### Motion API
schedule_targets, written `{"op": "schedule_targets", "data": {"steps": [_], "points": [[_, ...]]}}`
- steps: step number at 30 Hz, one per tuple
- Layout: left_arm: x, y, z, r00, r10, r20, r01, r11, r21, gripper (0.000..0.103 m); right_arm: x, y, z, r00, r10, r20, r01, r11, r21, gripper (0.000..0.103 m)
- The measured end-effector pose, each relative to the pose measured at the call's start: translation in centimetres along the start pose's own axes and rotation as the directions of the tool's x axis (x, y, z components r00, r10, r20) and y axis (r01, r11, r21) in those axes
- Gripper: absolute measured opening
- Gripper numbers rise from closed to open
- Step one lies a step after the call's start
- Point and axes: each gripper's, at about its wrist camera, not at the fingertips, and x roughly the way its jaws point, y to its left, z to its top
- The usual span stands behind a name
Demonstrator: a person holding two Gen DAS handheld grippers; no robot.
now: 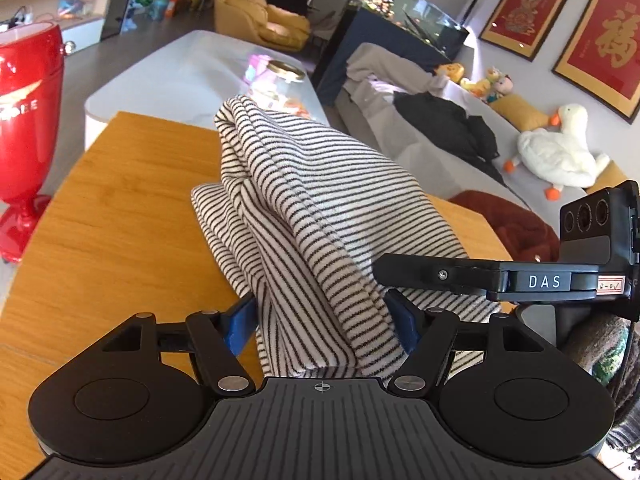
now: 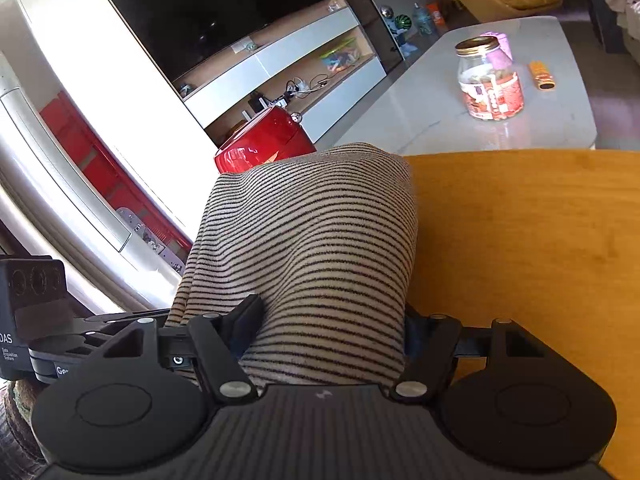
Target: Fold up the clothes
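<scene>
striped garment [image 1: 320,200], bunched between both grippers' fingers [image 1: 240,326], over wooden table [image 1: 120,220]

Striped cloth [image 2: 304,248] hides right claw [image 2: 332,344] fingertips

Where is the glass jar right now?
The glass jar stands on the pale table beyond the wooden table, upper right in the right wrist view, beside a small orange packet.

A home living room: a sofa [image 1: 420,148] with soft toys and a fish tank [image 1: 416,12] at two o'clock, framed red pictures [image 1: 528,8] on the wall, a television [image 2: 216,12] in a shelf unit.
</scene>
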Motion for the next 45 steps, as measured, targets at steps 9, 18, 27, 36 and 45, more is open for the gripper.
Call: {"op": "schedule_targets", "data": {"steps": [9,18,27,36,45], "points": [[-2.1,1.4,2.4,0.993,0.029,0.118,-0.039,0.996,0.076,0.072,2.2,0.3,2.1,0.999,-0.045,0.021,0.047,0.994,-0.095,0.081],[-3.2,-1.9,7.9,0.959,-0.027,0.282,-0.030,0.980,0.198,0.086,-1.5,8.6,-0.3,0.939,-0.243,0.244,0.332,0.828,-0.452,0.083],[5.0,3.0,8.0,0.988,0.089,0.127,-0.097,0.993,0.063,0.076,1.0,9.4,-1.9,0.974,-0.207,0.090,0.226,0.878,-0.422,0.085],[-2.8,-2.6,3.6,0.951,0.198,0.237,-0.221,0.973,0.073,0.097,-6.3,8.3,-4.9,0.936,-0.275,0.219,0.345,0.838,-0.422,0.103],[-3.5,-8.9,-6.4,0.872,0.473,0.123,-0.483,0.872,0.071,0.103,-6.7,2.4,-8.4,0.914,-0.396,0.085,0.400,0.851,-0.340,0.103]]}}
